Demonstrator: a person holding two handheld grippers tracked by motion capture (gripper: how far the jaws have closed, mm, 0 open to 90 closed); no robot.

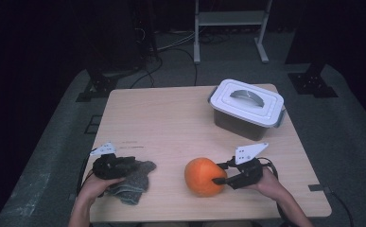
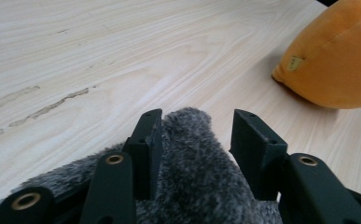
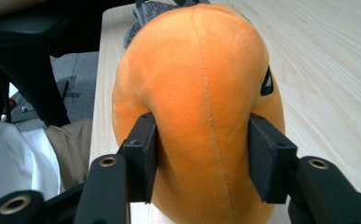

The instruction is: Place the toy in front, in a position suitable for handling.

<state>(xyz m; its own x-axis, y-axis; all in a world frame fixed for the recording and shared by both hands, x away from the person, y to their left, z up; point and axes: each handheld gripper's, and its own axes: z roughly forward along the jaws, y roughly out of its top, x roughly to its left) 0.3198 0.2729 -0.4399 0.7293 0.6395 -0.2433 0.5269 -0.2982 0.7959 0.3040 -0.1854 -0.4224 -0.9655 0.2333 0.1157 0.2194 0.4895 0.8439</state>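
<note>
A grey fuzzy cloth [image 1: 140, 182] lies bunched at the table's near left. My left gripper [image 1: 132, 165] rests on it, jaws apart. In the left gripper view the grey fur [image 2: 192, 163] sits between the fingers of the left gripper [image 2: 197, 121], loose against the left pad and short of the right one. A round orange plush toy [image 1: 199, 177] sits near the front middle. My right gripper [image 1: 218, 173] is shut on its right side. In the right gripper view both pads of the right gripper [image 3: 201, 135] dent the orange plush [image 3: 197, 70].
A box with a white lid and handle [image 1: 247, 101] stands at the back right of the wooden table [image 1: 171, 118]. The orange plush [image 2: 336, 60] lies just right of the grey cloth. A metal rack [image 1: 230, 28] stands on the floor beyond the table.
</note>
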